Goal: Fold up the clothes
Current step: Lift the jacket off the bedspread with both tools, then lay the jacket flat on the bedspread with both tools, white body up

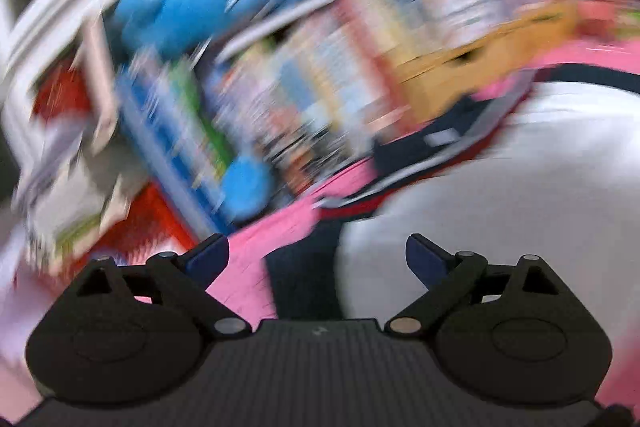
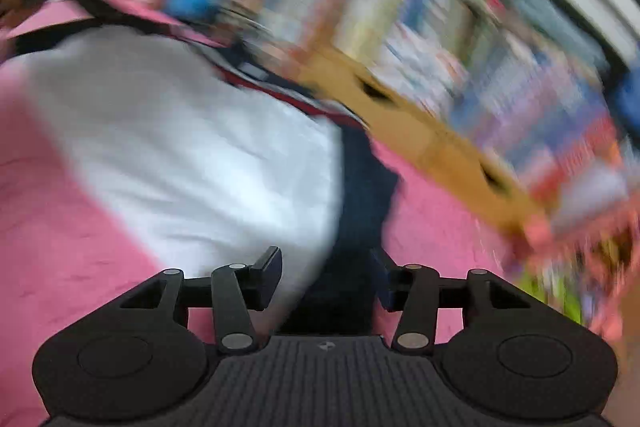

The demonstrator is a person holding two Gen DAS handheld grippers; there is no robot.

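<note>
Blurred white shirt [image 2: 192,155] on pink bedding [image 2: 60,267], left gripper [image 1: 316,259] wide, right gripper [image 2: 328,275] half-closed around navy sleeve [image 2: 356,227]

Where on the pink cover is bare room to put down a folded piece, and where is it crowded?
Bare pink cover lies left of the white garment, and a narrower strip runs between its navy sleeve and the yellow box. Beyond the box, the blurred toy pile is crowded.

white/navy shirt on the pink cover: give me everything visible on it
The shirt is blurred in both views: a white soft-looking fabric body, navy sleeves, and a navy collar with red trim and a pale tag. It lies spread, mostly flat, on the pink cover, collar toward the blurred shelves. One navy sleeve runs down between the right gripper's fingers; whether they press it is unclear.
</note>
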